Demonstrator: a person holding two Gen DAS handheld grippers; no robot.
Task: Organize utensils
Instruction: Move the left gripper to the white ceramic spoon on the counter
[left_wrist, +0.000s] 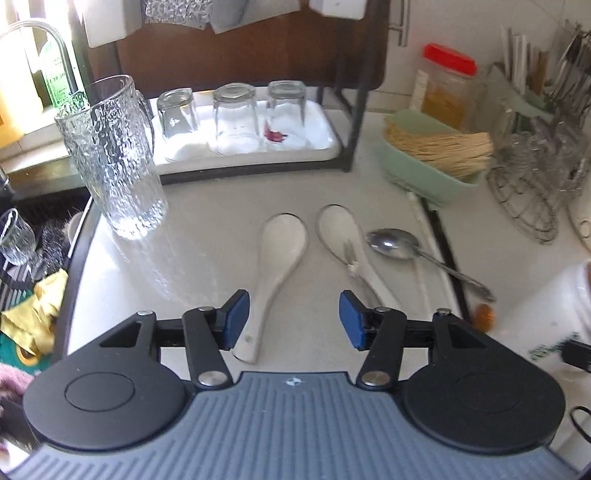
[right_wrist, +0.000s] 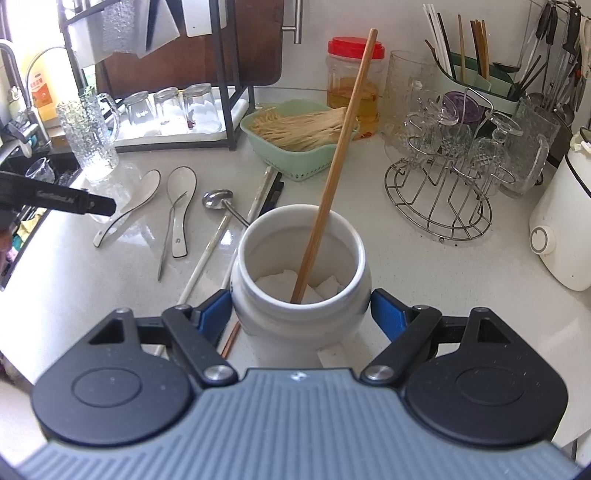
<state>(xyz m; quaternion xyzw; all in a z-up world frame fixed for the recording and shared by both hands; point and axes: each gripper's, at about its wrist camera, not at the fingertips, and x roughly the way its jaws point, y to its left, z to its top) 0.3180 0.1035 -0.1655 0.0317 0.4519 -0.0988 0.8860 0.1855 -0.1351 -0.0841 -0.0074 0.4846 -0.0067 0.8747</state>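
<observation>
White ceramic jar (right_wrist: 300, 273) stands upright on the pale counter (right_wrist: 424, 288), one wooden chopstick (right_wrist: 334, 162) leaning inside on folded white paper at the bottom. Right gripper (right_wrist: 301, 314) brackets the jar's shoulder; both blue pads sit against or very close to its sides, so it appears to be steadying the jar, though firm contact on the right pad cannot be confirmed. Loose utensils lie to the left of the jar: a metal spoon (right_wrist: 218, 199) nearest, then a white ceramic spoon (right_wrist: 181, 206) with a small fork (right_wrist: 168, 236) lying across it, then a second white ceramic spoon (right_wrist: 129, 206) farthest. A white chopstick (right_wrist: 207, 258) and a brown one (right_wrist: 231, 338) lie close beside the jar's base. Left gripper (left_wrist: 293, 319) hangs over the far spoon's handle end, jaws about half apart and empty, left pad (left_wrist: 236, 317) near the handle. Judged step: collecting utensils into the jar, spoon next. Next move calls for lowering so the handle sits between the pads, closing, then carrying across to the jar mouth without knocking the leaning chopstick.
</observation>
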